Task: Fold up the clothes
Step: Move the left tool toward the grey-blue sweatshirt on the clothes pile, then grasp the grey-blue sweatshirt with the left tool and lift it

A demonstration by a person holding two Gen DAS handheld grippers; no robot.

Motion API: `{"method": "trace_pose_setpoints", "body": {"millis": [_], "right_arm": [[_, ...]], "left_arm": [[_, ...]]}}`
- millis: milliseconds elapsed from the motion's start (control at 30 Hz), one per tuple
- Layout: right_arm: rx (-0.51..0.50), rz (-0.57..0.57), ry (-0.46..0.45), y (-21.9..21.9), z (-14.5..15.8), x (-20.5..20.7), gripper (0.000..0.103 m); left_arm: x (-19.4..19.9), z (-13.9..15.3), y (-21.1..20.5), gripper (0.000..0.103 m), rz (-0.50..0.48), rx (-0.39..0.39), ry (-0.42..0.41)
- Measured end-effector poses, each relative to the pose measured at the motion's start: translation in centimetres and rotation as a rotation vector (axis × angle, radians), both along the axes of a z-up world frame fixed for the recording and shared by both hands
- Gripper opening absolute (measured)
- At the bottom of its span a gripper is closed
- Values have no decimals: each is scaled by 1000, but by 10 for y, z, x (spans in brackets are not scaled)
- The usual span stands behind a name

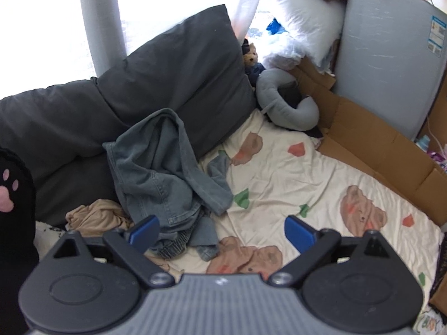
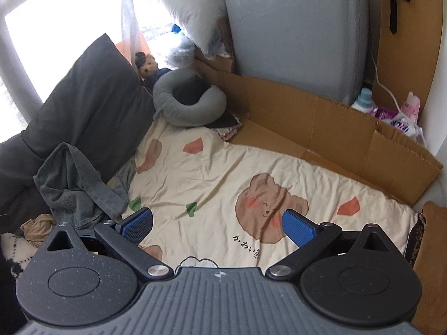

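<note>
A crumpled pair of grey-blue jeans [image 1: 164,173] lies heaped at the left of a cream bedsheet [image 1: 293,184] printed with bears, leaning against dark grey cushions [image 1: 173,64]. A beige garment [image 1: 95,216] is bunched beside the jeans. My left gripper [image 1: 222,231] is open just in front of the heap, its left pad close to the denim, nothing held. In the right wrist view the jeans [image 2: 75,187] sit at the far left and the beige garment [image 2: 37,227] below them. My right gripper [image 2: 218,226] hangs open over the bare sheet [image 2: 218,173], right of the clothes.
A grey neck pillow [image 2: 190,103] and a teddy bear [image 2: 146,64] lie at the sheet's far end. Flattened cardboard [image 2: 335,128] borders the right side, with a grey appliance [image 2: 296,28] behind. White pillows [image 1: 301,16] are stacked at the back. A black paw-print item [image 1: 11,189] is at left.
</note>
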State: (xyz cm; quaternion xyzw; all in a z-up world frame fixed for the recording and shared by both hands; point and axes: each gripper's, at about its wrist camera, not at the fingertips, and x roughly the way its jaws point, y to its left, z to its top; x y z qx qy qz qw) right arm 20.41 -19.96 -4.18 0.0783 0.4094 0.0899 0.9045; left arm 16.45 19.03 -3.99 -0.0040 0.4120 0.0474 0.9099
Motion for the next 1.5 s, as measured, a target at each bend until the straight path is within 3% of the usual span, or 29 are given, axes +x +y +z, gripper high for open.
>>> {"method": "trace_pose_setpoints", "body": {"millis": [200,433,767,967,1067,1400,1500], "right_arm": [[14,25,10,8,-31,18,102],[-17,129,-15,31,-73,47,102],[71,185,-2,78,-142,75,102],[45,238,-22,106,-164,76,102],[43,262,-16,114,-175,76,102],[38,276,36,126,-217,84,102],[31,291,41,126,-226,84,102]], "left_arm": [[21,-27,11,96,20,-24,5],[49,-57,22,92,38,28,-5],[67,-111,62,88,80,64,55],[58,-134,93,86,111,37,24],[60,-143,110,78,139,38,0],[99,-158,153,75,181,37,-102],[112,-161,162,65,187,55,-130]]}}
